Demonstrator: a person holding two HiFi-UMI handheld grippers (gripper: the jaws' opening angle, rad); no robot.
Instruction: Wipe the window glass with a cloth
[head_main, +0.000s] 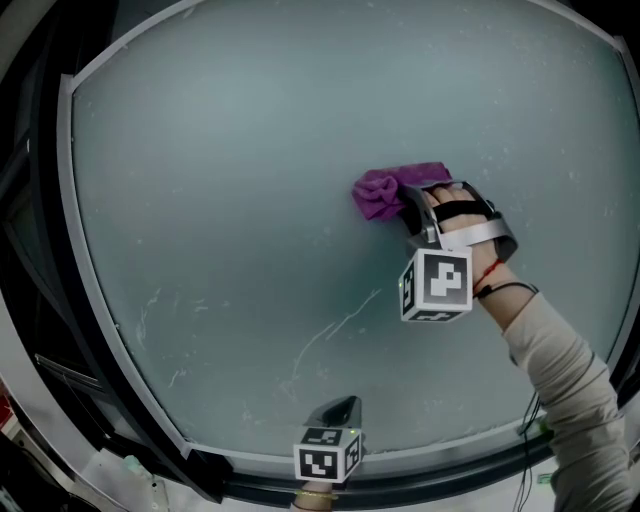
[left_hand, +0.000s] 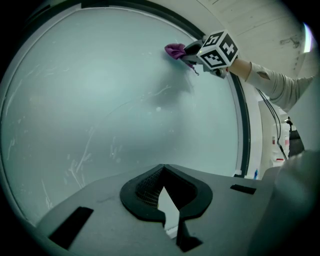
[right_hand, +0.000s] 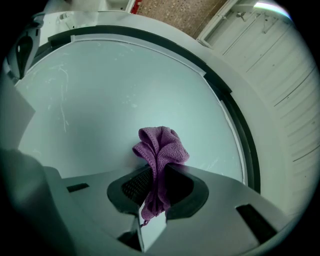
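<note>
Knitted cloth (right_hand: 160, 147); frosted, scratched glass (head_main: 250, 180); right tool (right_hand: 152, 217) seemingly matt plastic.

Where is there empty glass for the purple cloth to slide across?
Nearly all the glass is bare: the wide stretch from the cloth leftward to the frame, and the strip above it. It is tighter low down, where the left tool sits near the bottom edge, and right around the right tool pinching the cloth.

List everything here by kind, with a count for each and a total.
Cloths: 1, the purple cloth
Grippers: 2, the left gripper and the right gripper
Glass panes: 1, the window glass
Total: 4
</note>
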